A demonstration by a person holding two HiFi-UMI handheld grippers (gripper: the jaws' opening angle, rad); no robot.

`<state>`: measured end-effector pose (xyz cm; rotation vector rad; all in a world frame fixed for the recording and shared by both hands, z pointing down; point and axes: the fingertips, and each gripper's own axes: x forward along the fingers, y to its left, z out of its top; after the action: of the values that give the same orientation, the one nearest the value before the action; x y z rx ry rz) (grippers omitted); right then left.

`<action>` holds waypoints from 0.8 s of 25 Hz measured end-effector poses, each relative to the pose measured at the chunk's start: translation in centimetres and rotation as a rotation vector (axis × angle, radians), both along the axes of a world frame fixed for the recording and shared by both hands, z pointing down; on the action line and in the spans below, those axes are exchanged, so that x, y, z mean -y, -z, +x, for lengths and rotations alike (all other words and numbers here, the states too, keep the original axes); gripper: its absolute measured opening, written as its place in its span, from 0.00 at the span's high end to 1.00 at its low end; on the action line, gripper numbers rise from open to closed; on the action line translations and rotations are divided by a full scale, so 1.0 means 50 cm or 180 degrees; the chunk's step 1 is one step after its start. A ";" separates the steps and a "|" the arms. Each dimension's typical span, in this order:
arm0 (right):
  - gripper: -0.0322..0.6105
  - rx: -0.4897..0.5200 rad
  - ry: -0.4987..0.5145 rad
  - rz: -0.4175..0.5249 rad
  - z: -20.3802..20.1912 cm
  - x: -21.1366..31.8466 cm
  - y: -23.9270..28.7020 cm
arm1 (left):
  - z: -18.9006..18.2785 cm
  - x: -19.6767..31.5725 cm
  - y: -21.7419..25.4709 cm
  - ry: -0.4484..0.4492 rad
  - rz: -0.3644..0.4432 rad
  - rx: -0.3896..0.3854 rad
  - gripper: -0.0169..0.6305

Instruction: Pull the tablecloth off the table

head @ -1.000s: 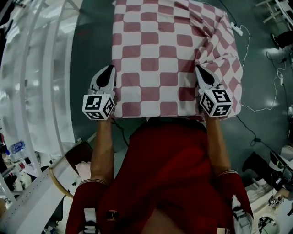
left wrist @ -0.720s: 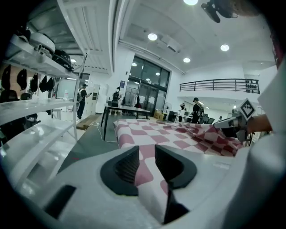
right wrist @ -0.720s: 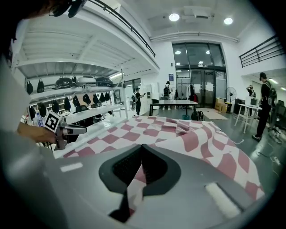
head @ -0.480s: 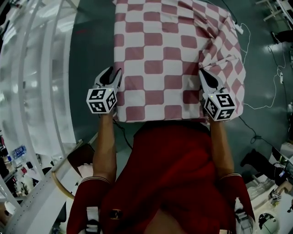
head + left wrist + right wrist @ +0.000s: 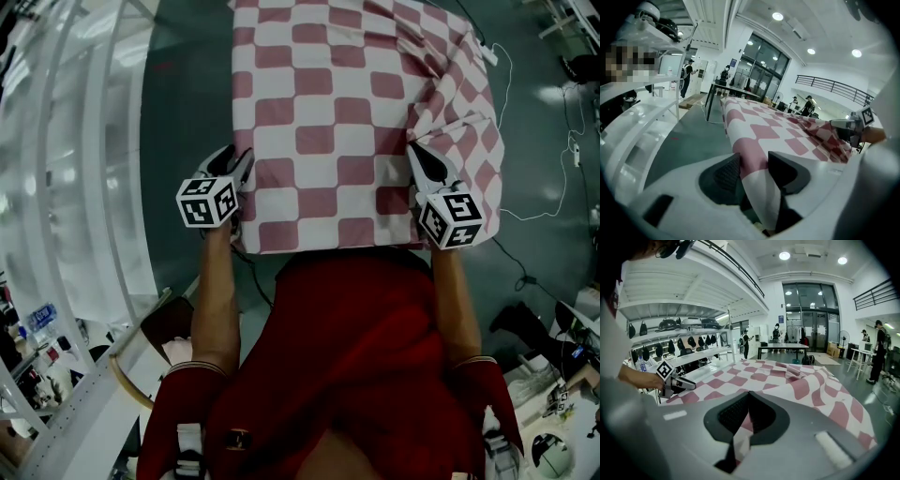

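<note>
The left tongs [image 5: 236,161], clamped on the near-left edge of the cloth [image 5: 328,112] a second ago, are opening, and the hem hangs loose between wide jaws. The right tongs [image 5: 420,157] pinch the near-right edge tight. The checked cloth covers and hides the worktop, rumpled on its right. With one grip released, the pull likely waits on a regrip.

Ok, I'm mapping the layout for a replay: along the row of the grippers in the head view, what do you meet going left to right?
White rack → left gripper (jaws opening, tablecloth edge between them) → tablecloth → right gripper (shut on the tablecloth).
</note>
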<state>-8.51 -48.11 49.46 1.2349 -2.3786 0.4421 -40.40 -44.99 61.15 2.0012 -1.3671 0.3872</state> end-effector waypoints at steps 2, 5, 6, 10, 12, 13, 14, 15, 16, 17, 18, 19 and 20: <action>0.93 0.0006 0.0004 0.0004 0.004 0.003 0.002 | 0.008 0.003 0.002 -0.0007 -0.0004 -0.0021 0.70; 0.93 0.0017 0.0004 0.0014 0.008 0.003 0.004 | 0.013 0.003 0.005 0.0021 0.0017 0.0015 0.73; 0.93 0.0021 0.0003 0.0018 0.008 0.002 0.004 | 0.012 0.002 0.006 0.0043 0.0026 0.0042 0.74; 0.93 0.0047 0.0004 0.0033 0.010 0.000 0.005 | 0.004 0.004 0.011 0.0140 0.0043 0.0301 0.81; 0.93 0.0061 0.0012 0.0039 0.012 0.001 0.007 | -0.004 0.005 0.014 0.0187 0.0014 0.0448 0.86; 0.93 0.0071 0.0018 0.0040 0.013 0.000 0.008 | -0.007 0.006 0.015 0.0202 -0.0006 0.0510 0.88; 0.93 0.0082 0.0023 0.0041 0.013 0.000 0.008 | -0.010 0.006 0.017 0.0209 -0.0025 0.0556 0.92; 0.93 0.0094 0.0028 0.0041 0.014 -0.001 0.009 | -0.012 0.006 0.021 0.0207 -0.0036 0.0585 0.95; 0.93 0.0104 0.0034 0.0042 0.014 -0.001 0.010 | -0.012 0.006 0.025 0.0200 -0.0037 0.0597 0.96; 0.93 0.0114 0.0039 0.0044 0.013 -0.002 0.011 | -0.010 0.006 0.031 0.0190 -0.0026 0.0597 0.96; 0.93 0.0123 0.0043 0.0047 0.013 -0.003 0.011 | -0.007 0.006 0.039 0.0181 -0.0001 0.0582 0.96; 0.93 0.0133 0.0045 0.0049 0.013 -0.003 0.012 | -0.003 0.006 0.049 0.0172 0.0041 0.0554 0.96; 0.93 0.0143 0.0046 0.0052 0.014 -0.004 0.013 | 0.005 0.006 0.062 0.0156 0.0099 0.0517 0.96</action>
<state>-7.80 -47.91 48.82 1.2265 -2.4319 0.4512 -40.17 -45.31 58.05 1.9931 -1.5270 0.5186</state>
